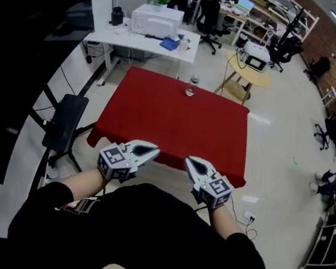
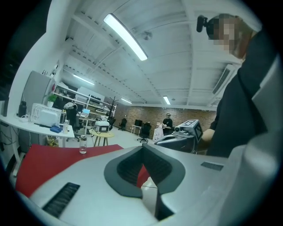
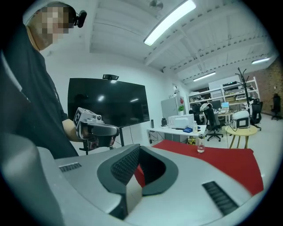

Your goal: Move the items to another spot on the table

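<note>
Holding left tongs (image 1: 152, 152) and right tongs (image 1: 190, 162) closed, empty, over worktop (image 1: 151, 120) near edge; bottle (image 1: 191, 86) well ahead, untouched: likely poised before reaching.

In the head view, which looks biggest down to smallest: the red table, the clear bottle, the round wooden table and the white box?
1. red table
2. round wooden table and white box: they look about alike, so no ranking
3. clear bottle, the smallest
</note>
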`<action>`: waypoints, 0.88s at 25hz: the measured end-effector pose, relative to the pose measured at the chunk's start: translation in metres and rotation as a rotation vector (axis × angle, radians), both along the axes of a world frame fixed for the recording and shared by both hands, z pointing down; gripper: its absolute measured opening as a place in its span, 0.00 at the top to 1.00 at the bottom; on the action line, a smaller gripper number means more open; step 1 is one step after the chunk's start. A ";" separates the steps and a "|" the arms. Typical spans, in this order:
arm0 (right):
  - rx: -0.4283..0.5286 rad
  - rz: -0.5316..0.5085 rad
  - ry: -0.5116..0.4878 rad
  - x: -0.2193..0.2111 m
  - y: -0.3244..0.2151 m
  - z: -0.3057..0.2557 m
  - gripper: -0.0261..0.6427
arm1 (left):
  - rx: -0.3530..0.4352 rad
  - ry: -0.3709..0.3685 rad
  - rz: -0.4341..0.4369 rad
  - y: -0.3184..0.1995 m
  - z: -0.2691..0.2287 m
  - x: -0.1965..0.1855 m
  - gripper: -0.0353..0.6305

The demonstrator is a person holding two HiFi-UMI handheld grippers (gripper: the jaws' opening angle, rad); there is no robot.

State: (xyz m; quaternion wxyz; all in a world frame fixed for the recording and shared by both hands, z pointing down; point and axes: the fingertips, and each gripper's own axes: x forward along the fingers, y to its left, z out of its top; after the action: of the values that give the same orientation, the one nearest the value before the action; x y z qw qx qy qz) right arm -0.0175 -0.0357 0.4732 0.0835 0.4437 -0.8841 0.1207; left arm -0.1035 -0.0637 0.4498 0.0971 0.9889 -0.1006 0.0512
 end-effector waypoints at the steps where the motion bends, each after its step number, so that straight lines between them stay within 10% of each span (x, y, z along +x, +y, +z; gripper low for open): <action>1: -0.008 -0.009 -0.010 -0.013 0.006 -0.002 0.98 | 0.002 -0.002 0.006 0.006 -0.002 -0.011 0.96; 22: 0.053 -0.125 -0.133 -0.007 0.067 -0.019 0.98 | -0.101 0.050 -0.006 0.076 0.010 0.010 0.96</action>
State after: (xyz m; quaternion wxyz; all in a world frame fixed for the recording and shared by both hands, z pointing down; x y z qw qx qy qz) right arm -0.0242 0.0310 0.4545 0.0200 0.3805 -0.9166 0.1208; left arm -0.0934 0.0123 0.4595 0.1495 0.9834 -0.0984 0.0310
